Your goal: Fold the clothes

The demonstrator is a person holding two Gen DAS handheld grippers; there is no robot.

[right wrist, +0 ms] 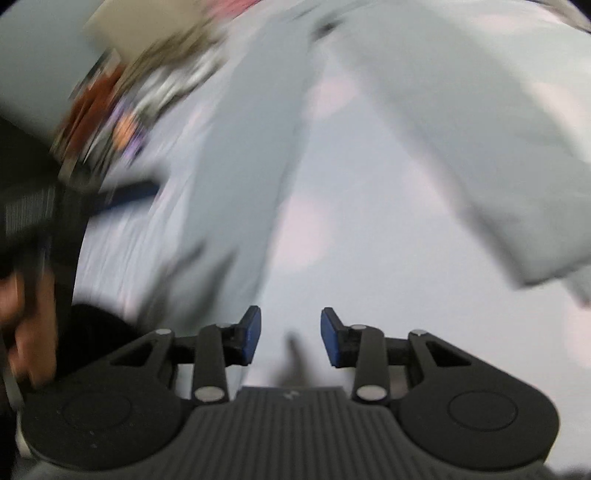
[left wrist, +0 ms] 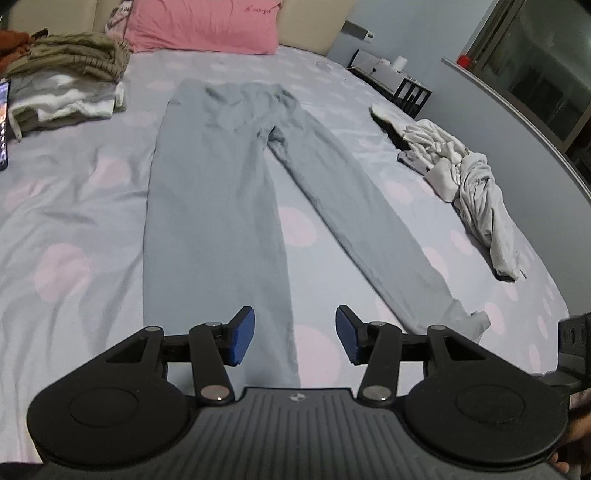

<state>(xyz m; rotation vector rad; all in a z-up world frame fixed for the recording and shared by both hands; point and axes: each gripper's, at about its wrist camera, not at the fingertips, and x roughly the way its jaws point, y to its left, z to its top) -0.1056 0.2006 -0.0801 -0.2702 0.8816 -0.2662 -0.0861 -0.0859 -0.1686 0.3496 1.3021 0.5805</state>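
Ahead of my left gripper [left wrist: 294, 336] I count one pair of grey trousers [left wrist: 207, 206]. Beyond lie one pink pillow [left wrist: 203, 24], one folded stack [left wrist: 66, 85], one crumpled heap [left wrist: 465, 181].

Two handheld black plastic grippers, left [left wrist: 294, 334] and right [right wrist: 291, 336], look alike: blue rubber pads [left wrist: 243, 334] on short fingers, black link arms with silver rivets behind the jaws, round black discs either side, a ribbed grey housing between them; the right view is blurred.

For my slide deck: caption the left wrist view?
Open left gripper above grey trousers spread flat on a spotted bed.
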